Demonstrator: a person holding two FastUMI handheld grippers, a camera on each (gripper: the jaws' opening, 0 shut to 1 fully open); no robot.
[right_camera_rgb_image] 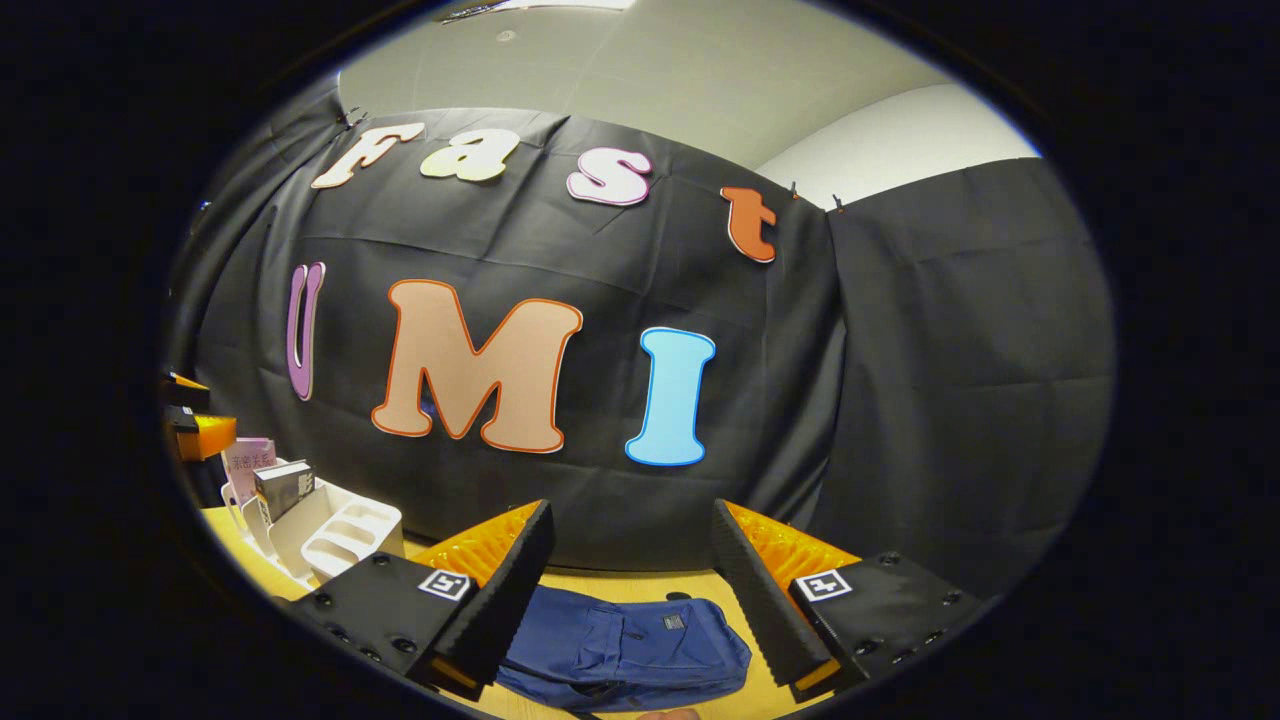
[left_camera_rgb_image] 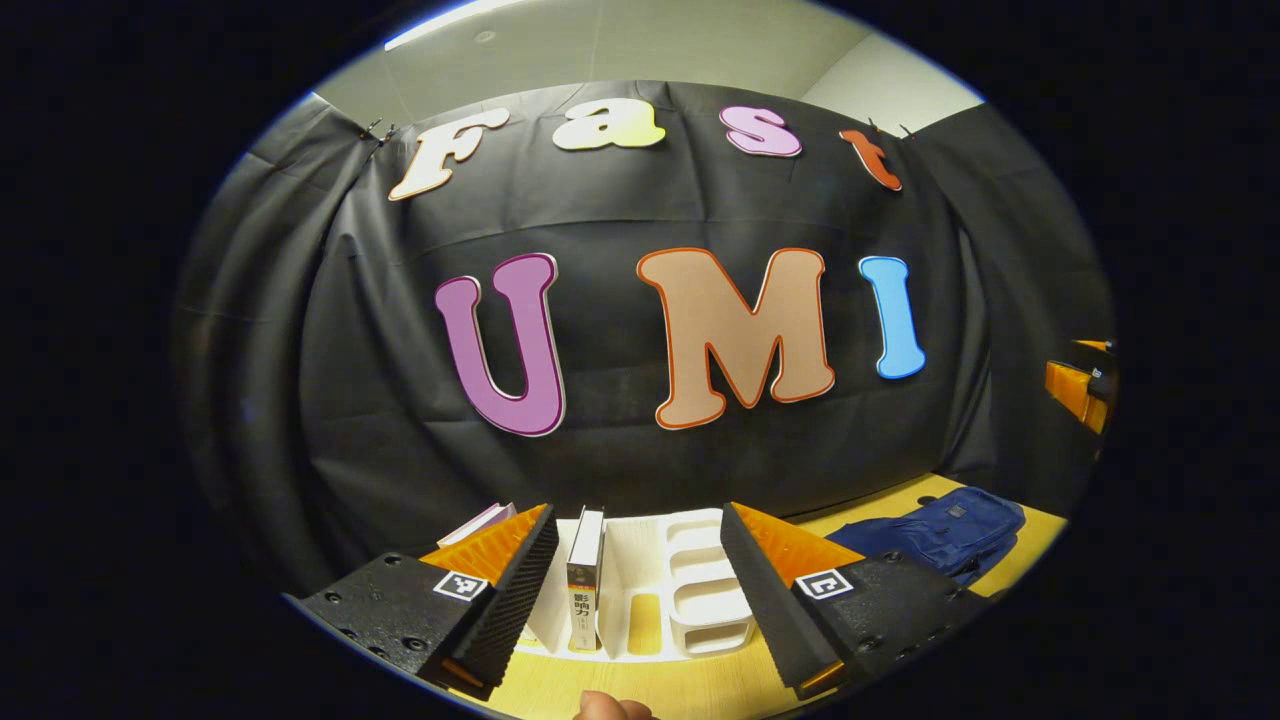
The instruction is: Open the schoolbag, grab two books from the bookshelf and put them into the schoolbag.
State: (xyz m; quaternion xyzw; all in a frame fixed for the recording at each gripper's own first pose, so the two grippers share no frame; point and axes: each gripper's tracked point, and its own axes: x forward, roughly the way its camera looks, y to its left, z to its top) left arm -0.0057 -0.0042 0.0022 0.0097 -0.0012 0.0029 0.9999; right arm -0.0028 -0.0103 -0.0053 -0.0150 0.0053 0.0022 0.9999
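My left gripper [left_camera_rgb_image: 640, 600] is open above the wooden table, facing the white bookshelf [left_camera_rgb_image: 690, 580]. A dark-spined book [left_camera_rgb_image: 585, 580] stands upright in the rack between the fingers' line of sight, and a pale pink book [left_camera_rgb_image: 478, 523] leans at the rack's left end. The blue schoolbag [left_camera_rgb_image: 940, 535] lies flat to the right. My right gripper [right_camera_rgb_image: 632, 600] is open over the blue schoolbag [right_camera_rgb_image: 640, 640], which lies flat and looks zipped. Further left stands the white bookshelf [right_camera_rgb_image: 330, 530] holding the dark book [right_camera_rgb_image: 283, 487] and the pink book [right_camera_rgb_image: 248, 460].
The yellow wooden table [left_camera_rgb_image: 700, 690] carries the rack and the bag in front of the black cloth wall. A fingertip [left_camera_rgb_image: 610, 707] of a hand shows at the bottom edge. The other gripper [right_camera_rgb_image: 195, 420] appears at the far left of the right gripper view.
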